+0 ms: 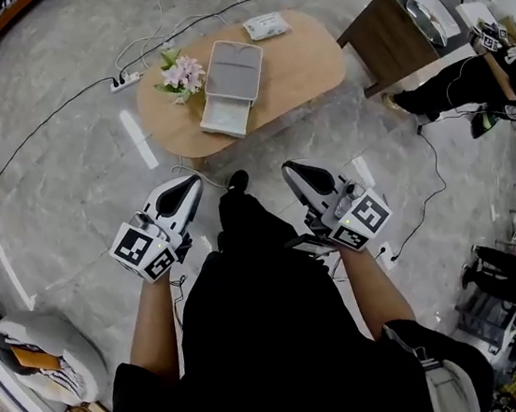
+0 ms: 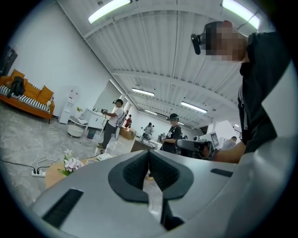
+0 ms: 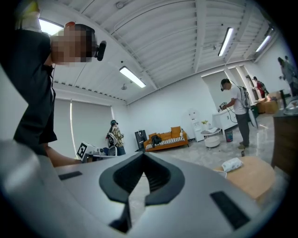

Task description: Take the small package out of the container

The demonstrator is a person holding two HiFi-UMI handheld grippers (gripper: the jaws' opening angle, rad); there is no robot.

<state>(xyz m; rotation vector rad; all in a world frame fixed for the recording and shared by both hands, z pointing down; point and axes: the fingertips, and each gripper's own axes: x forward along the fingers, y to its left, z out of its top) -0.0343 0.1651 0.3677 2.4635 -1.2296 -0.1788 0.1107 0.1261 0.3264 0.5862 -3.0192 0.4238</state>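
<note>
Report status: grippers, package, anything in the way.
Left gripper and right gripper shut, empty, short of the table. Small package on table, outside open container. Flowers beside container, away from package.

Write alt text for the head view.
A person holds the left gripper and right gripper, both shut and empty, short of a wooden table bearing an open grey container, flowers and a small white package.

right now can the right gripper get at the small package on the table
Probably not from here: the right gripper, jaws shut, is held near the person's body, with floor between it and the wooden table. The small package lies uncovered at the table's far edge, so stepping closer should do.
</note>
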